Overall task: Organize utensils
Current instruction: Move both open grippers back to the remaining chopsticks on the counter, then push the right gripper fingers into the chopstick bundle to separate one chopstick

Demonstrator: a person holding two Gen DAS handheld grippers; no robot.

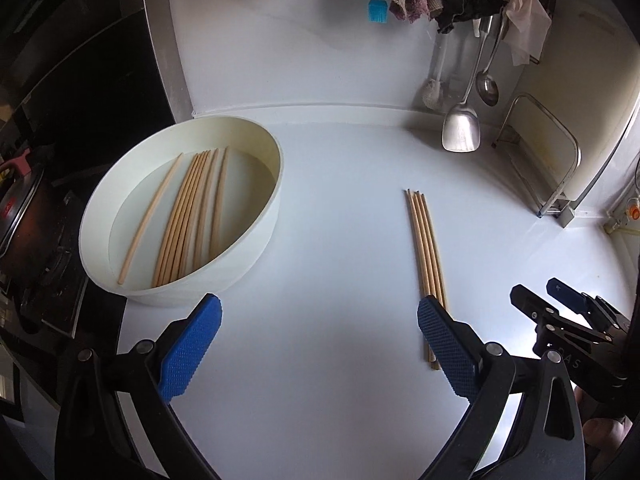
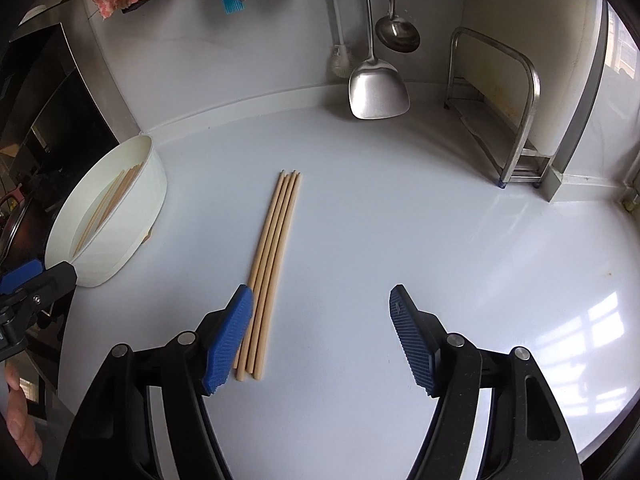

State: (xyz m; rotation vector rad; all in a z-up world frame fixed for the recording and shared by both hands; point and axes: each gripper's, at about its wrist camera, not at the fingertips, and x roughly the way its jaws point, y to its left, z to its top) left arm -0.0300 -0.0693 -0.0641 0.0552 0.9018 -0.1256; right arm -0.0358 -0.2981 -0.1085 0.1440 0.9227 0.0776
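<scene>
Several wooden chopsticks (image 1: 427, 252) lie side by side on the white counter; they also show in the right wrist view (image 2: 272, 256). A cream round basin (image 1: 256, 136) at the left holds several more chopsticks (image 1: 188, 216); the basin also shows in the right wrist view (image 2: 140, 208). My left gripper (image 1: 320, 316) is open and empty, its right finger over the near ends of the loose chopsticks. My right gripper (image 2: 322, 300) is open and empty, its left finger (image 2: 230, 340) beside the chopsticks' near ends. The right gripper also shows at the right edge of the left wrist view (image 1: 540, 292).
A steel spatula (image 2: 378, 88), a ladle (image 2: 398, 34) and a white brush (image 2: 340, 56) hang on the back wall under rags. A metal rack (image 2: 516, 128) stands at the back right. A stove with a dark pot (image 1: 20, 216) lies left of the basin.
</scene>
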